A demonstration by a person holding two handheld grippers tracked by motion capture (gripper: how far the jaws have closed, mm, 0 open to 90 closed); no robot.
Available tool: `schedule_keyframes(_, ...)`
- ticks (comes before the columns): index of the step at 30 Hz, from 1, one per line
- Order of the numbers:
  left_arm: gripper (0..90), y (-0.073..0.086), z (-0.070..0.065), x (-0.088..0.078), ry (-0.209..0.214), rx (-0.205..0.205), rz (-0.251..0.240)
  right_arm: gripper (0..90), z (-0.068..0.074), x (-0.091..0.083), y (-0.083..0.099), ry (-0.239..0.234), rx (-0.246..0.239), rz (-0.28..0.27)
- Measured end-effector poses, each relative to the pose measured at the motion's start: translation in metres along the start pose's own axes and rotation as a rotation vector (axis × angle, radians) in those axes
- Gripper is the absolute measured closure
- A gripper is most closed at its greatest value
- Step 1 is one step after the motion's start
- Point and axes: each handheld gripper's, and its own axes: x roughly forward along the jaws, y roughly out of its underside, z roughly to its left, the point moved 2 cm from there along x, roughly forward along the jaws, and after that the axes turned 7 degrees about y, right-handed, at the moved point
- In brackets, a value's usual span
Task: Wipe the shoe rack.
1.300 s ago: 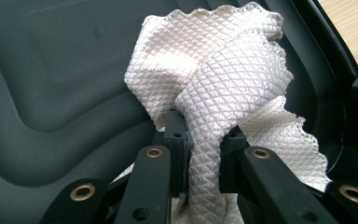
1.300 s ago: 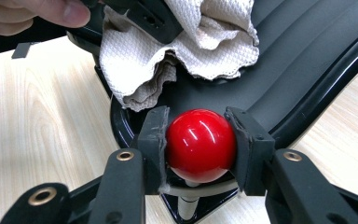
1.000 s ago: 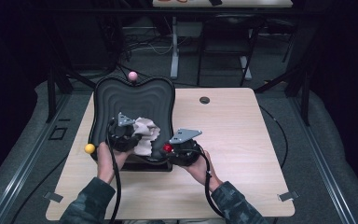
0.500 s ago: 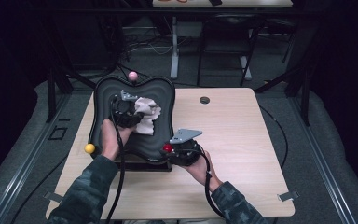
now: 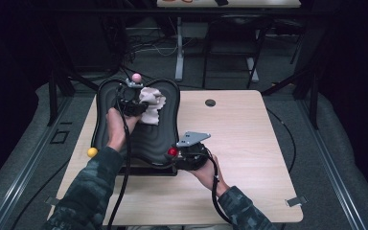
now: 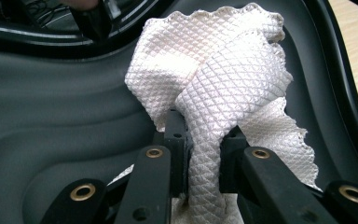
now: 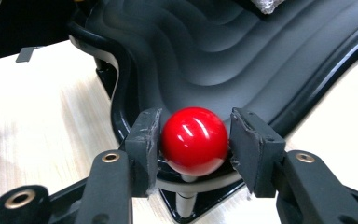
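Note:
A black tray (image 5: 139, 139) with a wavy ribbed surface lies on the left half of the wooden table (image 5: 249, 143). My left gripper (image 5: 133, 103) is over the tray's far end, shut on a bunched white quilted cloth (image 5: 152, 103). In the left gripper view the cloth (image 6: 223, 70) is pinched between the pads and spreads over the tray (image 6: 51, 107). My right gripper (image 5: 179, 154) is at the tray's near right corner around a red ball knob (image 5: 172, 152). Its jaws have just been opening. The red ball (image 7: 195, 140) sits between the pads, with a thin gap at the right pad (image 7: 251, 140).
A pink ball knob (image 5: 136, 76) stands at the tray's far edge and a yellow ball knob (image 5: 92, 152) at its near left corner. A small black round cap (image 5: 210, 102) is set in the table right of the tray. Bare tabletop stretches to the right.
My left gripper has carried the cloth from the tray's near middle up to its far end. The right hand has stayed at the red ball.

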Motion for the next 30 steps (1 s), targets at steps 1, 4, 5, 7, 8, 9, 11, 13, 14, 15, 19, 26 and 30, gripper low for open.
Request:
schedule_keyframes(1,78.6,-0.001,0.001,0.001,0.001,-0.005,-0.003,55.7,-0.001,0.0,0.0,-0.006,0.004,0.001)
schedule_keyframes(4,78.7,-0.007,0.004,0.002,-0.002,-0.011,-0.004,59.5,0.002,0.001,0.002,-0.026,0.0,-0.014)
schedule_keyframes(5,78.7,-0.009,0.005,0.002,-0.006,-0.016,-0.006,59.7,0.002,0.001,0.002,-0.013,-0.005,-0.008)
schedule_keyframes(7,78.6,-0.013,0.006,0.004,-0.007,-0.023,-0.008,59.9,0.002,0.001,0.002,-0.014,-0.005,-0.011)
schedule_keyframes(8,78.6,-0.015,0.007,0.005,-0.007,-0.03,-0.009,60.0,0.002,0.002,0.002,-0.023,-0.004,-0.019)
schedule_keyframes(9,78.6,-0.016,0.007,0.005,-0.009,-0.031,-0.008,60.0,0.003,0.003,0.002,-0.031,-0.003,-0.024)
schedule_keyframes(11,78.6,-0.02,0.007,0.008,-0.003,-0.041,-0.008,60.1,0.005,0.005,0.001,-0.023,-0.011,-0.024)
schedule_keyframes(13,78.7,-0.024,0.006,0.01,-0.006,-0.049,-0.009,60.1,0.005,0.006,0.0,-0.026,-0.022,-0.022)
schedule_keyframes(14,78.6,-0.026,0.006,0.011,-0.011,-0.046,-0.013,60.1,0.005,0.007,0.0,-0.026,-0.014,-0.021)
schedule_keyframes(15,78.6,-0.028,0.005,0.012,-0.016,-0.044,-0.012,60.1,0.005,0.007,0.0,-0.033,-0.012,-0.023)
schedule_keyframes(19,78.7,-0.033,0.002,0.016,-0.041,-0.022,-0.003,58.6,0.004,0.007,0.0,-0.031,0.0,-0.011)
schedule_keyframes(26,78.9,-0.031,0.001,0.015,-0.027,-0.024,0.005,58.7,0.001,-0.002,-0.002,-0.045,0.002,-0.035)
schedule_keyframes(30,79.1,-0.026,-0.001,0.013,-0.015,-0.019,0.009,59.9,0.001,-0.003,-0.002,-0.035,-0.008,-0.026)
